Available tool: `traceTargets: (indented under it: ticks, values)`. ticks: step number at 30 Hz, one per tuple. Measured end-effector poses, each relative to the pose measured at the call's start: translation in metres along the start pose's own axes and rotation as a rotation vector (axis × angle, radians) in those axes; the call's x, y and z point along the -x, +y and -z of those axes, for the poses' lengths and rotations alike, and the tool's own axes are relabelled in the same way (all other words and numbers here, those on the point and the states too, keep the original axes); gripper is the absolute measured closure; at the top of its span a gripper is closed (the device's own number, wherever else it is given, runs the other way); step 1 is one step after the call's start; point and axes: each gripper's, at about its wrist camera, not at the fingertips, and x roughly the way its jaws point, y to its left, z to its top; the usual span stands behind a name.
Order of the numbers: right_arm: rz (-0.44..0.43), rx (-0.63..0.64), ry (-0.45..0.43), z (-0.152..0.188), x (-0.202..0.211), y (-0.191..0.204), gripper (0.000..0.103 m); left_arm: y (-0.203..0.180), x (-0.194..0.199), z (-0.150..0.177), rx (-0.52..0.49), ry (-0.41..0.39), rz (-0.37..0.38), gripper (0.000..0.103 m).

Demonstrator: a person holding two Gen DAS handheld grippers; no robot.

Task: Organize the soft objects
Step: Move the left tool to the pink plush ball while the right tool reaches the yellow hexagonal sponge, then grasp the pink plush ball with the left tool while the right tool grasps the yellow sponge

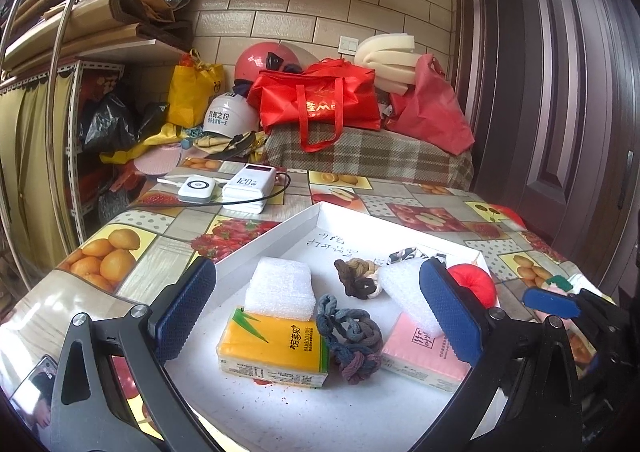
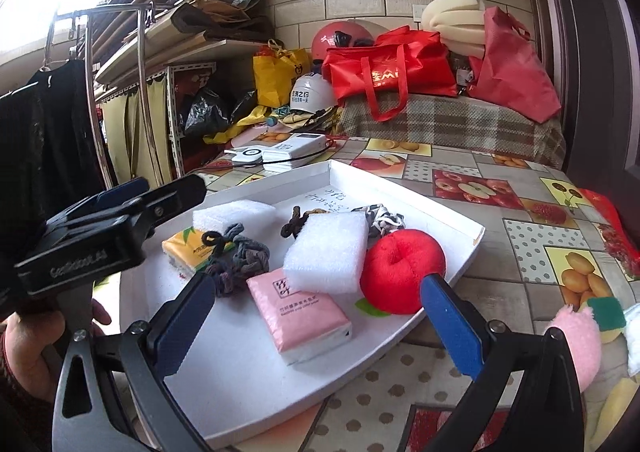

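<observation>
Both grippers, left gripper (image 1: 316,312) and right gripper (image 2: 316,328), stand wide open and hold nothing. Below them the white tray (image 2: 240,384) carries tissue packs, foam pieces, knotted ropes and a red plush apple (image 2: 400,268). The tray lies on a fruit-printed tablecloth (image 1: 132,248), before a tiled wall (image 1: 320,3).

black claw (image 2: 316,328) frames, blue textured pads (image 2: 182,326)

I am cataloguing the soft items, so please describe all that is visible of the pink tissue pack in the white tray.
The pink tissue pack is a flat rectangular packet in soft, glossy plastic wrap, printed with dark characters, looking sealed. It lies flat on the white tray near its front. A white foam block rests on its far end. The knotted grey cloth rope lies beside it. No tool touches it.
</observation>
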Motion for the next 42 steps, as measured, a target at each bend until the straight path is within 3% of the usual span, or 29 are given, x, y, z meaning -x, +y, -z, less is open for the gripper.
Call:
traceTargets:
  ticks: [6, 12, 20, 25, 29, 32, 36, 40, 41, 42]
  values:
    - [-0.035, -0.001, 0.025, 0.014, 0.024, -0.004, 0.000, -0.007, 0.005, 0.001, -0.037, -0.017, 0.000, 0.000]
    - [-0.009, -0.059, 0.006, 0.028, 0.062, -0.026, 0.000, -0.018, 0.014, 0.004, -0.082, -0.037, 0.016, 0.000]
    - [0.194, -0.130, -0.079, 0.045, 0.122, -0.077, 0.000, -0.058, 0.038, 0.015, -0.168, -0.042, 0.177, 0.000]
    - [0.323, -0.208, -0.053, 0.063, 0.148, -0.119, 0.000, -0.096, 0.043, 0.023, -0.254, 0.000, 0.285, 0.000]
    - [0.411, -0.277, 0.002, 0.076, 0.158, -0.153, 0.000, -0.120, 0.041, 0.027, -0.292, 0.046, 0.354, 0.000]
    - [0.404, -0.307, 0.105, 0.083, 0.146, -0.171, 0.000, -0.140, 0.030, 0.030, -0.296, 0.102, 0.396, 0.000]
    - [0.389, -0.242, 0.250, 0.076, 0.114, -0.172, 0.000, -0.174, 0.009, 0.033, -0.311, 0.173, 0.431, 0.001]
    - [0.425, -0.180, 0.313, 0.070, 0.095, -0.177, 0.001, -0.202, -0.007, 0.036, -0.323, 0.223, 0.459, 0.001]
    - [0.420, -0.190, 0.323, 0.070, 0.092, -0.182, 0.002, -0.209, -0.012, 0.036, -0.325, 0.241, 0.465, 0.001]
    - [0.403, -0.213, 0.321, 0.071, 0.090, -0.186, 0.018, -0.216, -0.018, 0.037, -0.330, 0.262, 0.472, 0.001]
